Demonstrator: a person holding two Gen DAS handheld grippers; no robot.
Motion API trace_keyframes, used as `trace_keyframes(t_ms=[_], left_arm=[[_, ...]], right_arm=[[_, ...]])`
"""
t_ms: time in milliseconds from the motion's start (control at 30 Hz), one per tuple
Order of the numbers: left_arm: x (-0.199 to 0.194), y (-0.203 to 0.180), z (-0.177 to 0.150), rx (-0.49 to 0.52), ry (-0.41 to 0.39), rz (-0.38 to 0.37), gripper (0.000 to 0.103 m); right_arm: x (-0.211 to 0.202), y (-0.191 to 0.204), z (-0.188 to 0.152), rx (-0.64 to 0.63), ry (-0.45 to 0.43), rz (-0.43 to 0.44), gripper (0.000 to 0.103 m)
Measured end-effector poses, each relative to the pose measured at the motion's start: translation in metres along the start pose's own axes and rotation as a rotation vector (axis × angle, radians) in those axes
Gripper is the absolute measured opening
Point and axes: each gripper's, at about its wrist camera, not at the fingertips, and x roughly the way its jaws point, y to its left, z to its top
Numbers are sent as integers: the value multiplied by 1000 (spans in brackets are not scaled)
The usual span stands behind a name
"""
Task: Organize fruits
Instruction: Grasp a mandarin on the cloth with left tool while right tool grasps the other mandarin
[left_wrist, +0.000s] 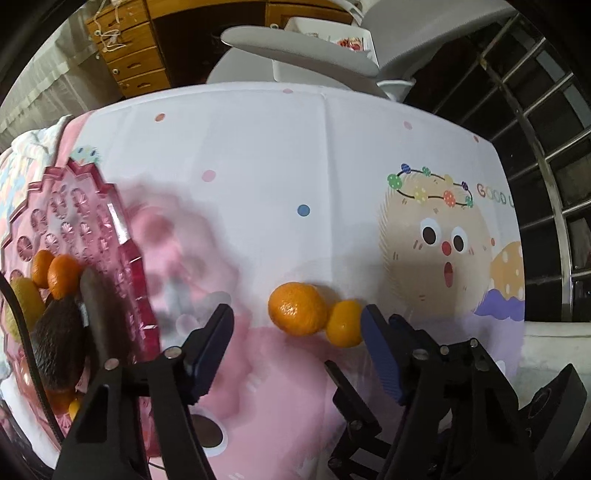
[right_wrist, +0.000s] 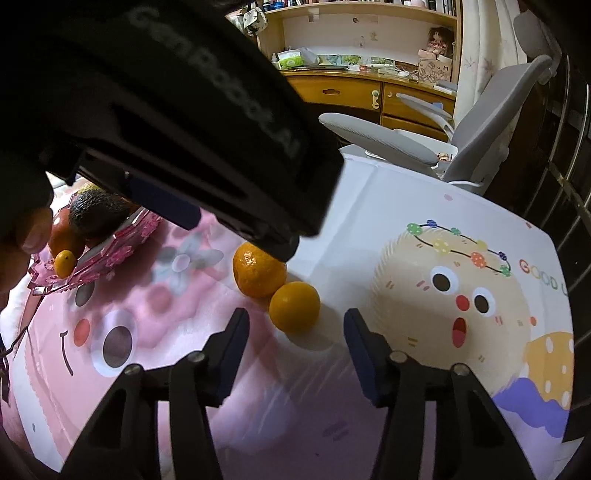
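Both grippers gape empty (left gripper (left_wrist: 297, 325), right gripper (right_wrist: 297, 325)); left body hides the larger tangerine's (right_wrist: 258, 275) top.

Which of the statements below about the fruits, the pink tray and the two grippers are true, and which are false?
1. Two orange mandarins, the larger mandarin and the smaller mandarin, lie touching on the printed cloth. True.
2. The left gripper is shut on a mandarin. False: its jaws are open and hold nothing.
3. The dark avocado lies in the pink faceted plastic tray. True.
4. The pink tray is empty. False: it holds the avocado and some orange fruits.
5. The right gripper is open, and the smaller mandarin is just ahead of it. True.
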Motion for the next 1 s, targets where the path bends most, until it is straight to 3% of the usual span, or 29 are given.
trace_keyframes(t_ms=[133,300,400,567,1000], left_arm=[[10,-1,5,6,30,10,55],[19,2,9,-5,55,5,51],[26,4,10,-8,84,5,44],[31,4,11,-18,95,-30,39],[28,3,7,-7,102,-51,38]], right_arm=[[7,-2,0,11,8,6,46],[13,-3,0,30,10,10,41],[16,-3,1,34,6,11,38],[20,-4,2,46,-2,12,33],[15,1,-1,13,25,22,31]])
